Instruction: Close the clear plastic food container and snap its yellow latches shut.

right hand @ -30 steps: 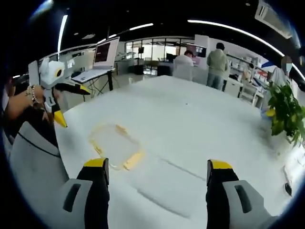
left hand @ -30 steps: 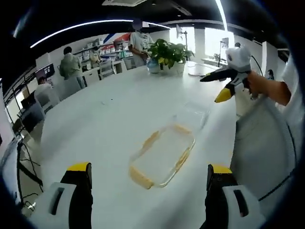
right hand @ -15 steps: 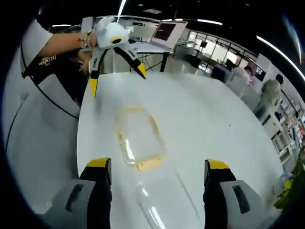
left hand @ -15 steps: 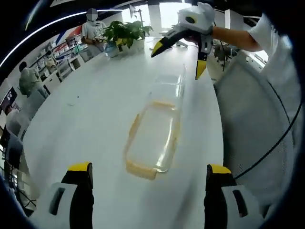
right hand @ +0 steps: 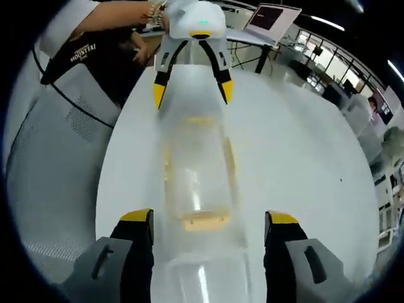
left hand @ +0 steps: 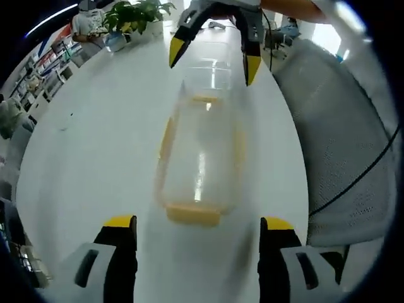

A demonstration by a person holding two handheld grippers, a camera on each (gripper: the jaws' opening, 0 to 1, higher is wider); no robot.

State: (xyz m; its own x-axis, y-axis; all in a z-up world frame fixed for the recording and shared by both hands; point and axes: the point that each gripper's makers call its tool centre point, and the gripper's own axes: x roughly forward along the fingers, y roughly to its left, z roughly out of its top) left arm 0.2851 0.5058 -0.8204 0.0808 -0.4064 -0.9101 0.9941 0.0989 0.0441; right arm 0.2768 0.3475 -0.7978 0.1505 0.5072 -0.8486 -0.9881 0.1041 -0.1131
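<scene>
The container is framed end to end by both spread-jawed grippers, unheld; its lid must be lowered next.

Both views looked down from close above the white tabletop, facing each other along the clear container. The left gripper view had the right tongs at 12 o'clock beyond the container; the right gripper view had the left tongs likewise. They shared container and surrounding tabletop.
</scene>
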